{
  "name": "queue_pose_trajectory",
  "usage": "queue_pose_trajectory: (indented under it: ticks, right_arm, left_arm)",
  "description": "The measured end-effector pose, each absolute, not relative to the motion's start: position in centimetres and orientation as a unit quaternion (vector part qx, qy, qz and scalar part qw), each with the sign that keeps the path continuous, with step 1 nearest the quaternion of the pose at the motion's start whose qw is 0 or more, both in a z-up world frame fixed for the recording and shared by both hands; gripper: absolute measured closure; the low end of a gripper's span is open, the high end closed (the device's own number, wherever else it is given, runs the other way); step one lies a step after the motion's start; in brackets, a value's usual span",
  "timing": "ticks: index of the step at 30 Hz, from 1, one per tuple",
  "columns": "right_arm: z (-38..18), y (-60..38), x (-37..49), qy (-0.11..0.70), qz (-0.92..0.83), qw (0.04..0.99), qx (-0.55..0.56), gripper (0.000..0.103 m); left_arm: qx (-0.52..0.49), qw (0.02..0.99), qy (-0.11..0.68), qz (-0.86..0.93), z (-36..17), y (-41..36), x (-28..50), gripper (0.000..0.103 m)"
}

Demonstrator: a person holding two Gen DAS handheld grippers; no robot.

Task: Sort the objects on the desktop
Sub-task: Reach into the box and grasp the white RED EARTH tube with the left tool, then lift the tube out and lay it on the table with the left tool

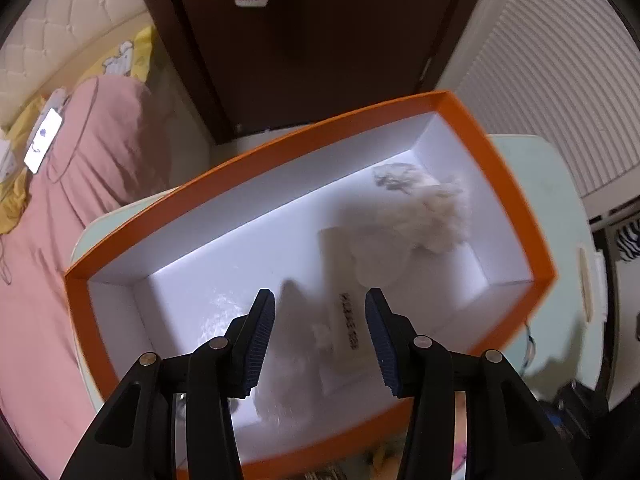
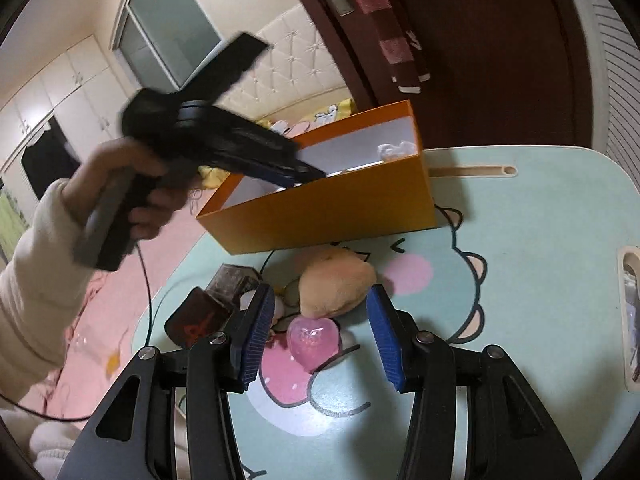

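My left gripper is open and empty, hovering over the orange box with white inside. In the box lie a white fluffy item and a white packet with black print. In the right wrist view the left gripper reaches over the box rim. My right gripper is open above the table, with a tan plush and a pink heart-shaped object between its fingers. A dark reddish-black packet and a dark box lie just left of it.
The table is pale green with a cartoon print, with a slot along its far edge and a handle hole at the right. A pink-covered bed lies left, and a dark wooden door stands behind.
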State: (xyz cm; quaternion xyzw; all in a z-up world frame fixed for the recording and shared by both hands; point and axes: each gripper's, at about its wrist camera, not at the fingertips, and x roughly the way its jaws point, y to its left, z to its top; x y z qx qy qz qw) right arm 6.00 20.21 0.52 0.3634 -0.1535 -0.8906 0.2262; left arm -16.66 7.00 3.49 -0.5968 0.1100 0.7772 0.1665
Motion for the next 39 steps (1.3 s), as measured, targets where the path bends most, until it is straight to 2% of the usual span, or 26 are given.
queue_pose_trajectory:
  ticks: [2,6,9,13,16,21,25,33,39]
  right_arm:
    - [0.1,20.3,5.8,-0.163,-0.883,0.233,0.373,0.053]
    - [-0.4,20.4,5.5,-0.172,-0.876,0.236,0.383,0.053]
    - [-0.6,20.6,5.4,-0.174,-0.875,0.235,0.385,0.053]
    - [-0.8,20.7,5.4,-0.176,-0.874,0.234,0.386,0.053]
    - [-0.9,20.7,5.3,-0.177,-0.874,0.234,0.388,0.053]
    - [-1.1,20.6,5.3,-0.174,-0.873,0.233,0.390,0.053]
    - [-1.3,20.6,5.2,-0.174,-0.873,0.230,0.393,0.053]
    - [-1.5,20.2,5.4,-0.152,-0.881,0.213,0.393,0.053]
    - [-0.3,19.2,5.8,-0.104,-0.903,0.192,0.370,0.053]
  left_arm:
    - [-0.602,0.169,0.107,0.773,2.8,7.2,-16.9,0.061]
    - [-0.611,0.179,0.117,0.762,2.5,7.6,-17.2,0.079]
    - [-0.605,0.179,0.136,0.764,2.7,7.8,-17.0,0.084]
    - [-0.609,0.181,0.107,0.765,3.3,6.6,-17.3,0.084]
    - [-0.583,0.187,0.084,0.786,5.8,5.1,-16.5,0.084]
    - [-0.536,0.212,0.054,0.815,11.6,2.6,-13.0,0.084]
    - [-0.516,0.225,0.042,0.825,13.4,0.6,-8.9,0.084]
    - [-0.531,0.177,0.030,0.828,8.8,-4.2,-4.3,0.084]
    - [-0.521,0.139,0.019,0.842,4.7,-6.3,-3.1,0.084]
